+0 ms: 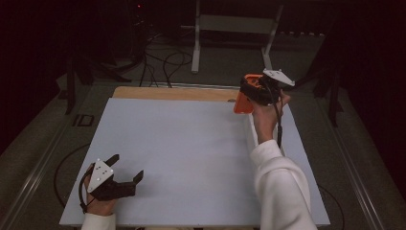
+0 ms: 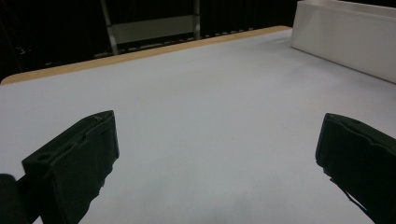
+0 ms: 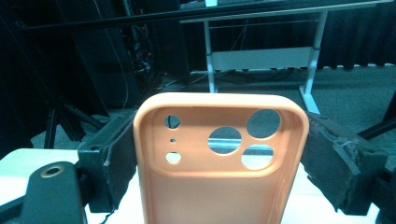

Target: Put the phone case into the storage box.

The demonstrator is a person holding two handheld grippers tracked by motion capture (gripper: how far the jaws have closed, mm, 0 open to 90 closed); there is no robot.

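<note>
While the right gripper (image 3: 219, 154) clamps an orange case (image 3: 219, 158) by its sides, the left gripper (image 2: 215, 154) rests wide, empty. Best keep grip even, w/ case upright.

Phone case (image 3: 219, 158) between right tool (image 1: 252, 92) jaws above table (image 1: 191, 143) far corner, left tool (image 1: 127, 173) near-left.

Orange phone case (image 3: 219, 186) stands upright between the right gripper (image 3: 219, 158) jaws, one black pad pressing each long edge. Its camera cutouts sit near the top, open side facing us. Beyond the jaws, a white table frame (image 3: 261, 58) on dark floor.
</note>
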